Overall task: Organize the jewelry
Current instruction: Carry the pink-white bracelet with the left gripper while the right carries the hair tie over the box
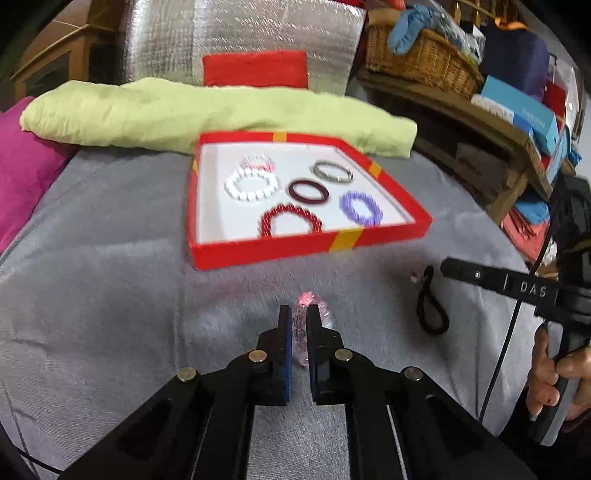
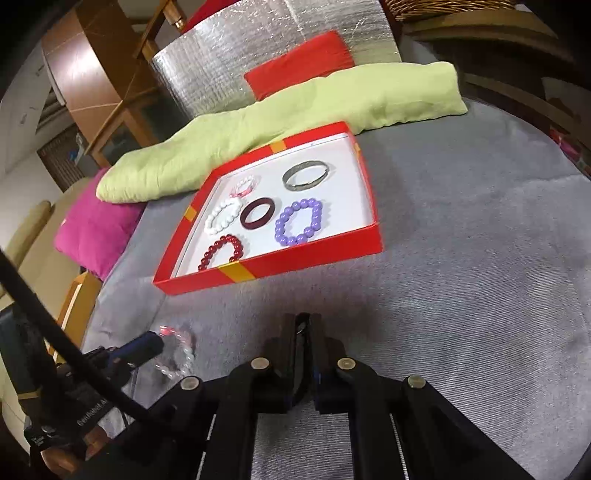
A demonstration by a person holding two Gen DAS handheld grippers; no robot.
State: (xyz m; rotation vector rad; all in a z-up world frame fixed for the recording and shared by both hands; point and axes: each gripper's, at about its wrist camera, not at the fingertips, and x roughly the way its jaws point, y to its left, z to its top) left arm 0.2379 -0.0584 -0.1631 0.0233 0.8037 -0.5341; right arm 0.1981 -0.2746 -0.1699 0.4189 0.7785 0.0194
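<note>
Grey cloth (image 2: 461, 258) is looking matt w/ fine ribbing, a bit fuzzy. Red box (image 1: 295, 247) is showing smooth card, matt white lining inside. Purple bead bracelet (image 2: 299, 223) is gleaming, glossy, as is the red bead bracelet (image 2: 221, 253). Metal bangle (image 2: 306, 174) is shining, polished. Green pillow (image 1: 184, 114) is reading as soft crinkled fabric. Wicker basket (image 1: 424, 62) is looking rough, woven. Silver quilted sheet (image 1: 240, 33) is glinting, foil-like.
</note>
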